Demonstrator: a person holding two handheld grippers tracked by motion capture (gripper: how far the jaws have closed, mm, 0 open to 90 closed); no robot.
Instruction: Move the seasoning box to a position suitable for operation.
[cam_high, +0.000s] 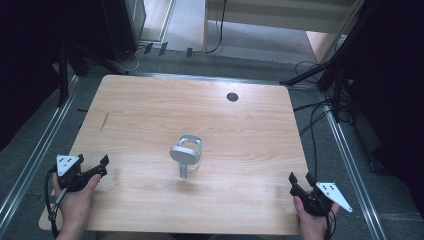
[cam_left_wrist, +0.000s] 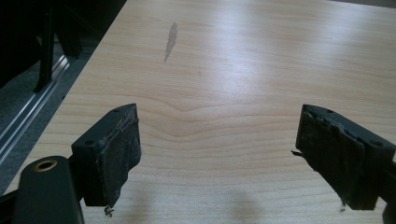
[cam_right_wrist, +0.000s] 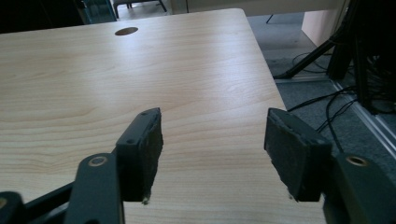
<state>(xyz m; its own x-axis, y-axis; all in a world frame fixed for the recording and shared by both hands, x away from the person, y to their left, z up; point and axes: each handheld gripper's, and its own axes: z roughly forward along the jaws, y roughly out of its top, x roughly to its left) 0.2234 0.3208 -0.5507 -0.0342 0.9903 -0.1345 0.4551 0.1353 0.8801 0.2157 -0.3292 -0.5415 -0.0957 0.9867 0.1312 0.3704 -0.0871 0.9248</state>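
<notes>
A clear glass jar with a grey metal lid and clasp stands near the middle of the wooden table. My left gripper rests at the table's near left edge, held by a hand, open with nothing between its pads. My right gripper sits at the near right edge, also open and empty, its pads spread wide over bare wood. Both grippers are well apart from the jar.
A round cable hole lies near the table's far edge, also seen as the hole. A dark streak marks the wood at left. Metal rails, black stands and cables surround the table.
</notes>
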